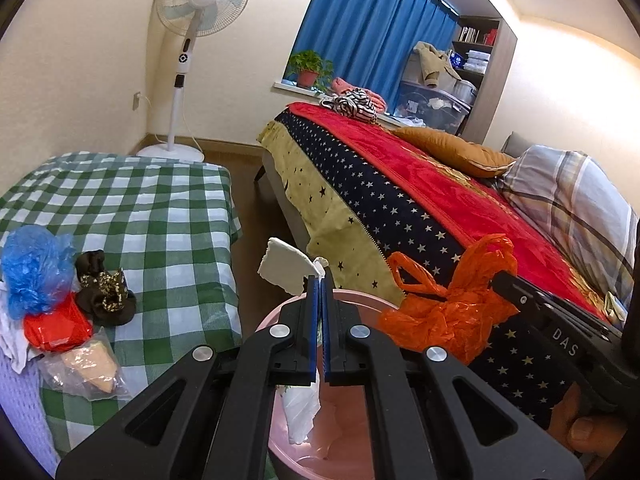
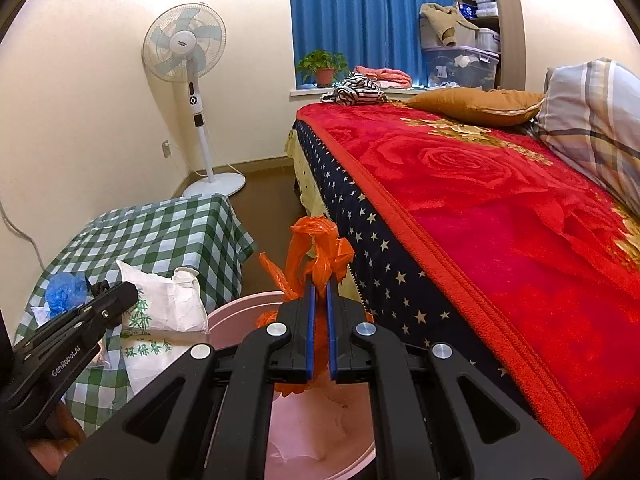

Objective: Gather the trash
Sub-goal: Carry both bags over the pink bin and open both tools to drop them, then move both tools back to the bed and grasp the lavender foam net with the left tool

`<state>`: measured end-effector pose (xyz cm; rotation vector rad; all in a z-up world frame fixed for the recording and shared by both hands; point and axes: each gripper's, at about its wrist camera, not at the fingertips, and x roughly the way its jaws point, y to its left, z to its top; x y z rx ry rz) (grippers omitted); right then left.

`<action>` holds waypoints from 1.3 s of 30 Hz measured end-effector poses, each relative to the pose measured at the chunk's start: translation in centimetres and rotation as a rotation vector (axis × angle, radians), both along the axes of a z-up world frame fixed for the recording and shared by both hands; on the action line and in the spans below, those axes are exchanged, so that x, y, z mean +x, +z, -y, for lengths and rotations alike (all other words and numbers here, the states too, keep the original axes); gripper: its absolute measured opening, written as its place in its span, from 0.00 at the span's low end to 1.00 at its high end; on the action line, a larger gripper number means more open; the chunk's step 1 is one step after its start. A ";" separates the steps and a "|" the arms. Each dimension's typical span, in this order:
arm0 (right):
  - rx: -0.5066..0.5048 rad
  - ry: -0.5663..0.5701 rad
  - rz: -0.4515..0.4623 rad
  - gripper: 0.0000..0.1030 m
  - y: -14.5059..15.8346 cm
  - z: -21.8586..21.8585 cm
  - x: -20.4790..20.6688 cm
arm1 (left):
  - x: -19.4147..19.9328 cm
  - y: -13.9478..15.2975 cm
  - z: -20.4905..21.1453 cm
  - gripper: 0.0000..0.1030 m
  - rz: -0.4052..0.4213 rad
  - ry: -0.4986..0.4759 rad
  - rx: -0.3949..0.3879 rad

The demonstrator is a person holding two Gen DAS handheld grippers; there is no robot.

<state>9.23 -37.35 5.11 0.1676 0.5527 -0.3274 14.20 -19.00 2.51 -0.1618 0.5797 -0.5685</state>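
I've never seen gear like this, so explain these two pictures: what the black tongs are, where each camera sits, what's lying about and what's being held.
These are two hand-held grippers, each worked by a person and carrying a wide-angle camera that looks along its fingers.

The left gripper is shut on a white paper bag with green print. The right gripper is shut on a crumpled orange plastic bag. Both hang above a round pink plastic bin standing between a green-checked tablecloth and a bed with a red rose-patterned blanket.

On the cloth lie a blue plastic bag, a red packet and a clear wrapper.
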 end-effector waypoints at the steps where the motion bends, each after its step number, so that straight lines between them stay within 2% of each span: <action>1: -0.001 -0.001 -0.001 0.05 0.0 0.0 0.0 | 0.0 0.0 0.0 0.01 0.002 0.001 0.000; 14: -0.019 -0.007 -0.011 0.05 -0.3 -0.2 0.3 | 0.7 -0.1 -0.8 0.01 -0.001 0.017 -0.030; 17: -0.020 -0.013 -0.013 0.09 -0.4 -0.1 0.3 | 0.7 0.0 -0.4 0.01 -0.001 -0.020 -0.036; 19: -0.032 -0.027 -0.020 0.20 -0.5 -0.2 0.3 | 0.6 0.1 -0.1 0.03 0.005 -0.027 -0.010; 20: -0.038 -0.035 -0.018 0.32 -0.5 -0.2 0.3 | 0.6 0.2 0.0 0.04 0.005 -0.024 -0.003; 21: -0.041 -0.045 -0.010 0.42 -0.4 -0.1 0.1 | 0.5 0.2 -0.2 0.11 0.001 -0.017 -0.005; 22: -0.043 -0.055 -0.004 0.44 -0.2 0.0 0.0 | 0.5 0.3 -0.3 0.18 0.000 -0.010 -0.008; 32: -0.048 -0.029 0.024 0.45 0.3 -0.7 -0.6 | -1.7 3.3 -3.3 0.20 0.043 0.032 0.004; 39: -0.054 0.017 0.057 0.45 0.9 -2.6 -1.7 | -4.2 5.5 -6.6 0.20 0.082 0.060 0.050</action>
